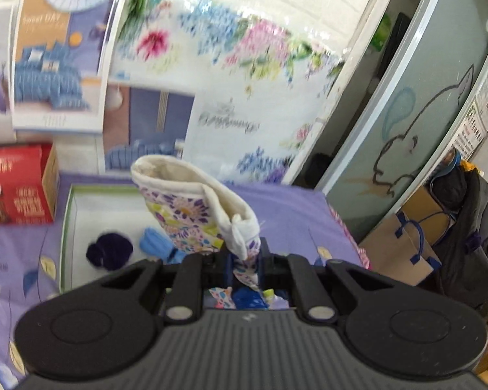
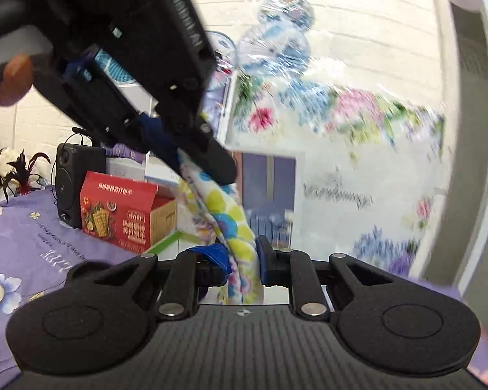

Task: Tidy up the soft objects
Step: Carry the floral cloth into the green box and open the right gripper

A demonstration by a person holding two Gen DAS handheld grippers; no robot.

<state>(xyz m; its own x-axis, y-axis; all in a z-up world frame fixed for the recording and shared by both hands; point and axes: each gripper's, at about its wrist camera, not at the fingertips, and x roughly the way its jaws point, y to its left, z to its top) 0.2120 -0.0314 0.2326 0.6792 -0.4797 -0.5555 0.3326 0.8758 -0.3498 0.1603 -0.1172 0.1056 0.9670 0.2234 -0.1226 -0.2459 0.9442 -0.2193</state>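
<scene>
A floral cloth [image 1: 192, 208] with a cream lining rises from my left gripper [image 1: 245, 260], which is shut on its lower end. In the right wrist view the same floral cloth [image 2: 226, 224] hangs stretched between both tools. My right gripper [image 2: 244, 266] is shut on its lower part. The left gripper [image 2: 211, 165] grips its upper end from the upper left, with a person's fingertip [image 2: 14, 79] on its handle. Both hold the cloth in the air above the purple tablecloth [image 1: 292, 214].
Below lies a white tray with a green rim [image 1: 66, 227], holding a dark navy soft ball [image 1: 109, 252] and a light blue soft item [image 1: 154, 242]. A red carton [image 2: 123, 214] and a black speaker [image 2: 71, 178] stand at the left. Packaged bedding [image 1: 244, 74] leans against the wall.
</scene>
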